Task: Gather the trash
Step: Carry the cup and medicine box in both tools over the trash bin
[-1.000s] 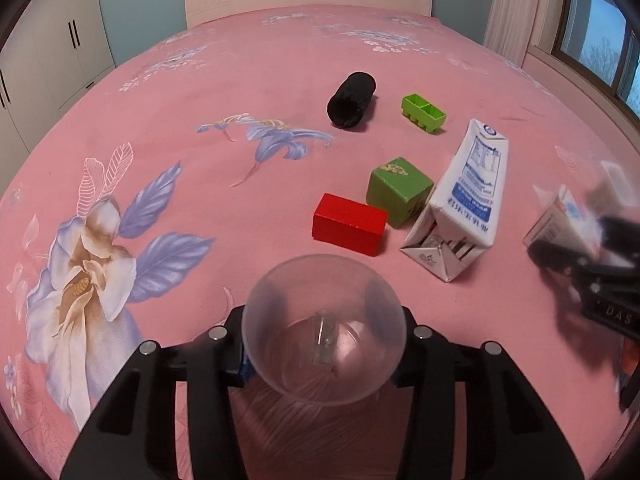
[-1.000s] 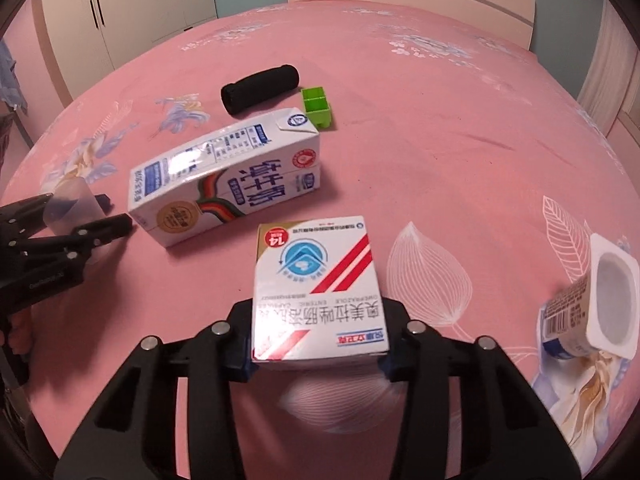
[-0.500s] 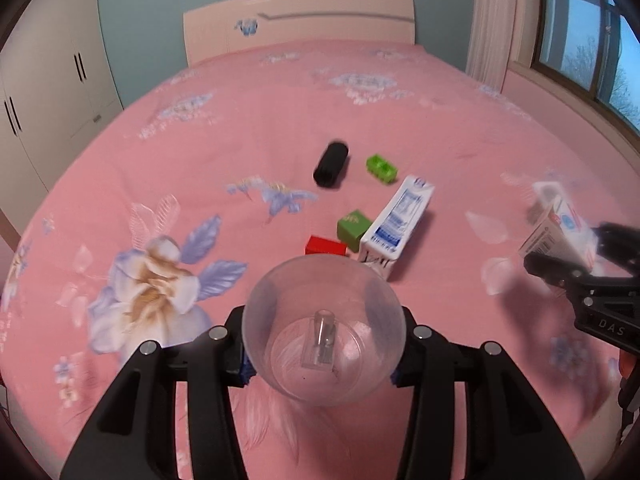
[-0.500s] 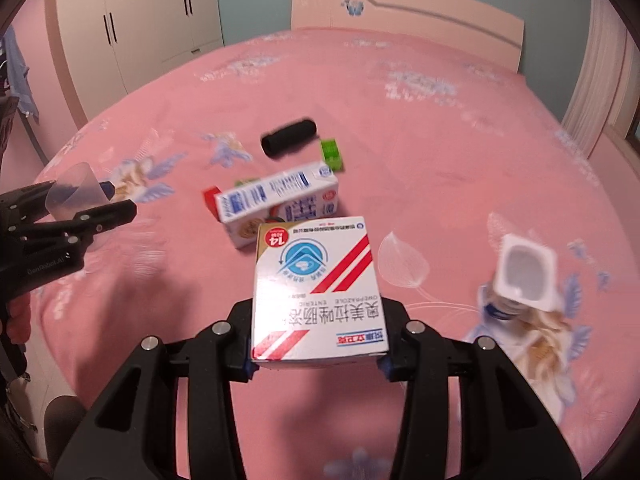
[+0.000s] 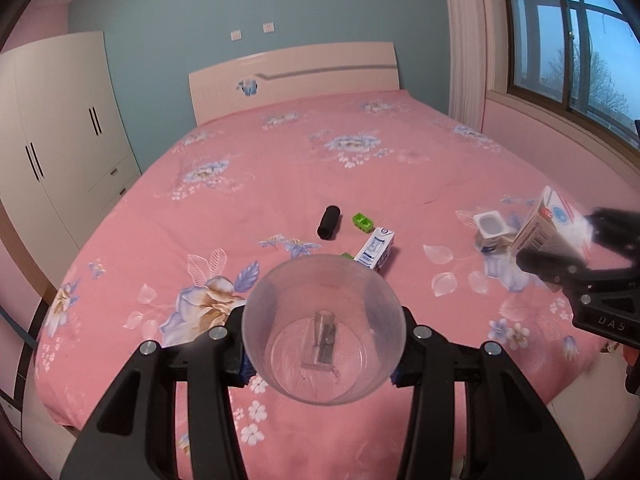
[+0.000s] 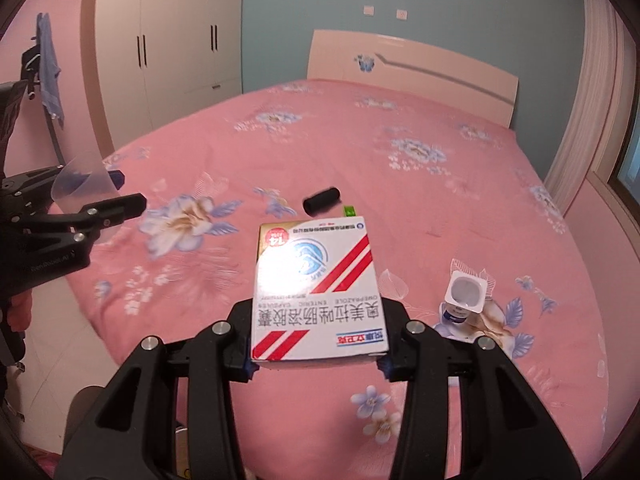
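Pink floral bedspread [image 5: 280, 184] receding below. Left gripper [image 5: 322, 344] clamping clear plastic cup [image 5: 323, 332], right gripper [image 6: 316, 344] clamping white red-striped cardboard box [image 6: 316, 288]; both lifting away, heading for disposal. Blue-white milk carton [image 5: 376, 249] remaining at twelve o'clock.

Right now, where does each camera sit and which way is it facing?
Left wrist: rides the left gripper, angled down over the pink bed toward the headboard; its fingers clamp a clear plastic cup.
Right wrist: rides the right gripper, facing the same way; its fingers clamp a medicine box.
Shared: each view catches the other gripper at its edge, plus the black roll and yogurt cup.
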Motion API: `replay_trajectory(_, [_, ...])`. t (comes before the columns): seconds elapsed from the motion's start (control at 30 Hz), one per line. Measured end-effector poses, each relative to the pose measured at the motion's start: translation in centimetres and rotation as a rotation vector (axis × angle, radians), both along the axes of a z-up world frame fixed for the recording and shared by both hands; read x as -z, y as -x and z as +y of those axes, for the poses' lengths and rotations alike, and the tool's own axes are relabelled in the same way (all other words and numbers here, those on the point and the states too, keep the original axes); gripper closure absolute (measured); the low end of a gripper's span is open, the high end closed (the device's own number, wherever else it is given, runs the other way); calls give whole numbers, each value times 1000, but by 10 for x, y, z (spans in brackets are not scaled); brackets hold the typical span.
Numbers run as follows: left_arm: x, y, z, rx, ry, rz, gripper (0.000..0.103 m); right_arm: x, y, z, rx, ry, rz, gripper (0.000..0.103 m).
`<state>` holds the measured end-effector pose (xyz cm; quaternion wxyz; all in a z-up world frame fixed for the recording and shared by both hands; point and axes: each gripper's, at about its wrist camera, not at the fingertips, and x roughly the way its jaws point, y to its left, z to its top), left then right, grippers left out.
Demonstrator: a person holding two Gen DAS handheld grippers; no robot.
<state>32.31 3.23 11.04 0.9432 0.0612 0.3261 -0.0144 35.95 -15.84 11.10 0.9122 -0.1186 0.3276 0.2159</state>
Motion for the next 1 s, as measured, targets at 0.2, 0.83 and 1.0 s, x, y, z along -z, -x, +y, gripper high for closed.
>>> replay_trajectory(0.2, [-21, 44, -5, 30, 2, -45, 54, -28, 53, 1, -19, -4, -48, 58])
replay_trajectory(0.83, [-16, 140, -13, 81, -46, -27, 54, -37, 165, -1, -64, -27, -60, 58])
replay_trajectory(1.0, [-4, 160, -17, 93, -62, -9, 54, -28, 179, -2, -75, -40, -46, 58])
